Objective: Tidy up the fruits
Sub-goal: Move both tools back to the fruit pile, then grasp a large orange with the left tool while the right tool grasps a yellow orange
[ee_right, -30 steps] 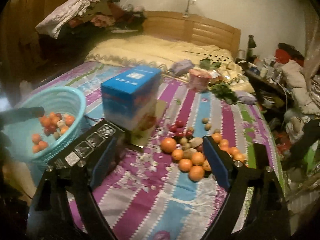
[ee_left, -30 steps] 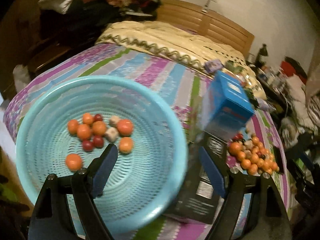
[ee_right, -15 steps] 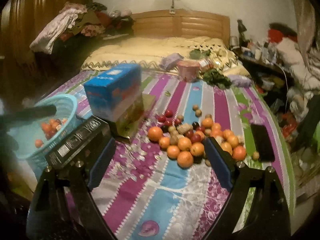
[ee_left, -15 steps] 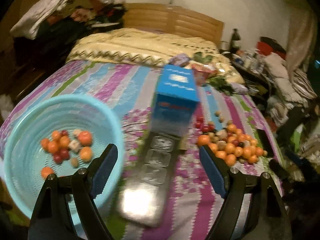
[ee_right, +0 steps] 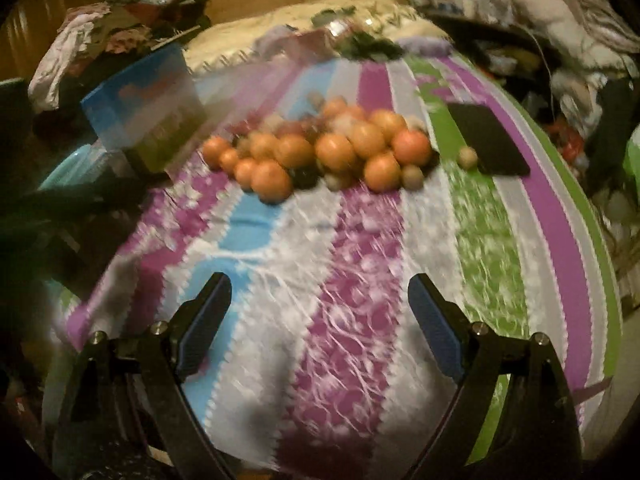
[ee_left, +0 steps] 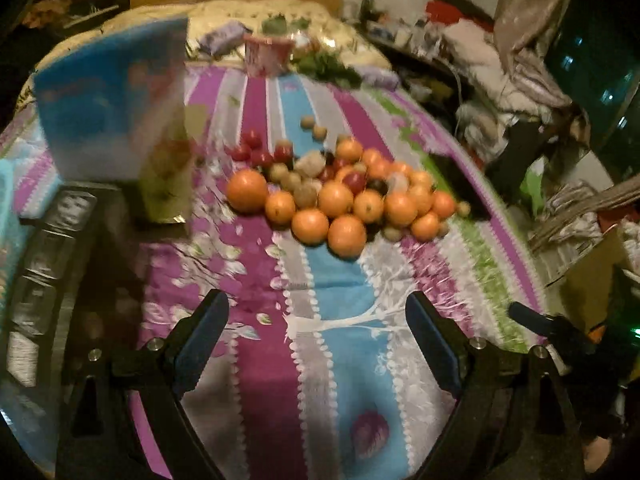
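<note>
Both hand-held grippers swung off the basket, now face the fruit pile [ee_left: 340, 192].
Left hand-held gripper [ee_left: 316, 336] and right hand-held gripper [ee_right: 320, 312] gape empty; your oranges [ee_right: 334, 152] roll, grip across the middle.

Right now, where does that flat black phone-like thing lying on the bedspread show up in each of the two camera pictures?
Left wrist view: the black phone is right of centre, a dark, blurred slab just behind the right end of the fruit pile.
Right wrist view: the phone lies upper right, on the green and purple stripes, right of the pile.
Shared landmark: the blue box, left of the fruit in both.
</note>
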`<state>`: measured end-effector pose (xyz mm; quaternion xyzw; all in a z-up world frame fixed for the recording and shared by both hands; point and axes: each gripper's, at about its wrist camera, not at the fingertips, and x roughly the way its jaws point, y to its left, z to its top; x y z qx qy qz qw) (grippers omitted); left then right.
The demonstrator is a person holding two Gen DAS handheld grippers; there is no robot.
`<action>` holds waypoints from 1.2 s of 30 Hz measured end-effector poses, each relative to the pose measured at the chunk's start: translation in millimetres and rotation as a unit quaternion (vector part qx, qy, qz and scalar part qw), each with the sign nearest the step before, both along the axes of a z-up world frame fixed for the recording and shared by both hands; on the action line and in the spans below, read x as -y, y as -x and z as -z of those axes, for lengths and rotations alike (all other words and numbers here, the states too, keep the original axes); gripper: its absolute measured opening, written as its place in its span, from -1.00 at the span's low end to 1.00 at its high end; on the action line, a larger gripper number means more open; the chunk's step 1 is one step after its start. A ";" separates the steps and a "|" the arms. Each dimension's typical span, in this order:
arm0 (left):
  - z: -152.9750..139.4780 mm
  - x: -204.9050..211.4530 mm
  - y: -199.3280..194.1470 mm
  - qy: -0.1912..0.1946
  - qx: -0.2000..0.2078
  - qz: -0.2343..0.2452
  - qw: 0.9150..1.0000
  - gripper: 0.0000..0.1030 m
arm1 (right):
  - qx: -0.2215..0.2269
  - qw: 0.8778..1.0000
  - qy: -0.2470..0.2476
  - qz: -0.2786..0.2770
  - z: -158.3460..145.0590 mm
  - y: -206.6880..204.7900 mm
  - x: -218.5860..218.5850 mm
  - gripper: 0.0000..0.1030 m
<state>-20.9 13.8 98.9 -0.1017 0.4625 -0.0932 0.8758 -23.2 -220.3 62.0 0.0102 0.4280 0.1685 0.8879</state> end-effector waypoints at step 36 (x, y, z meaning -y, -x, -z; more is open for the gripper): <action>71.7 34.3 -43.6 0.039 -0.021 0.002 0.999 -0.25 | -0.014 1.000 -0.013 0.019 45.4 -117.3 54.5 -0.24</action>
